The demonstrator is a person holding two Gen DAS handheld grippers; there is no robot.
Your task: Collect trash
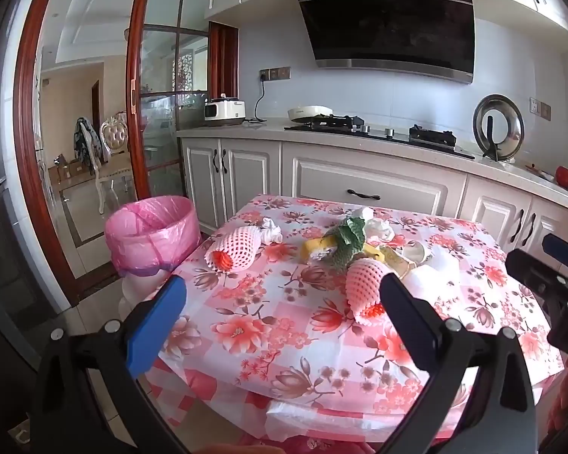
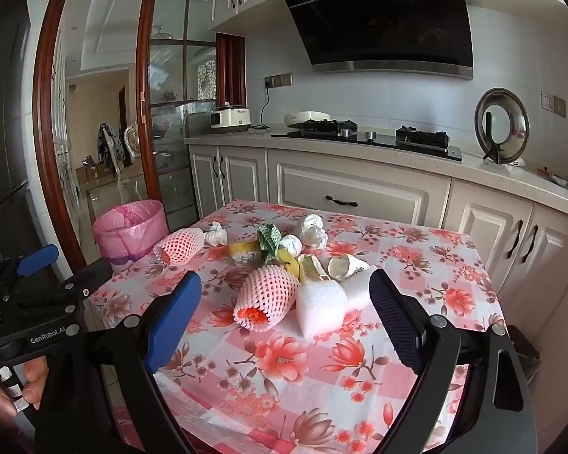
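Note:
Trash lies on a table with a floral cloth [image 1: 284,325] [image 2: 322,370]: two pink foam fruit nets [image 1: 236,253] [image 1: 363,283] [image 2: 180,246] [image 2: 267,295], a banana peel [image 1: 314,249] [image 2: 246,250], a green leaf [image 1: 350,238] [image 2: 269,242], crumpled white tissues [image 1: 272,230] [image 2: 312,230], a white foam piece [image 2: 320,308] and a tipped paper cup [image 2: 340,266]. A bin with a pink liner [image 1: 151,232] [image 2: 130,229] stands left of the table. My left gripper [image 1: 284,317] hangs open over the near edge. My right gripper [image 2: 284,317] is open too, nothing between its fingers.
Cream cabinets with a counter [image 1: 322,140] run behind the table, bearing a gas hob [image 1: 378,132], a white cooker [image 1: 223,109] and a pot lid on a stand [image 1: 498,128]. A glass sliding door [image 1: 163,113] stands at left. A hand [image 2: 30,389] holds the left gripper.

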